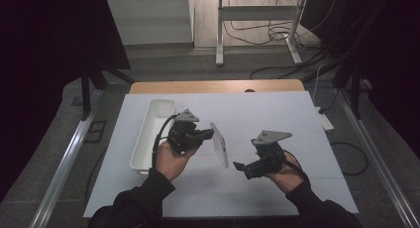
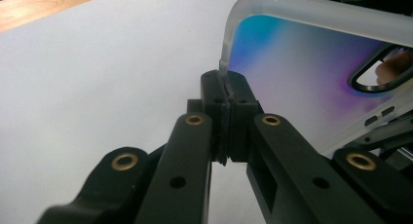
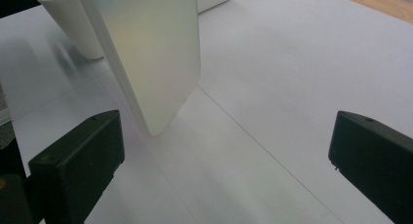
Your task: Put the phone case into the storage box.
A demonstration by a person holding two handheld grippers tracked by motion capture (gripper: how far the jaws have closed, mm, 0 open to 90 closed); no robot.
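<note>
A translucent phone case [image 1: 219,144] with an iridescent blue-purple inside [image 2: 302,73] hangs tilted above the white table sheet [image 1: 277,114]. My left gripper [image 1: 208,134] is shut on the case's rim, its fingertips [image 2: 226,95] pinching the frosted edge near the rounded corner. My right gripper [image 1: 240,168] stands open to the right of the case and a little nearer the person. In the right gripper view the case's lower end [image 3: 151,53] hangs ahead of the wide-apart jaws [image 3: 226,158], closer to the left one, with nothing between them.
A long white bin [image 1: 153,134] stands at the left of the sheet, just behind the left hand, and its corner [image 3: 68,24] lies beyond the case. A wooden table edge [image 1: 218,85] runs along the back. The floor beyond holds a metal stand [image 1: 257,20] and cables.
</note>
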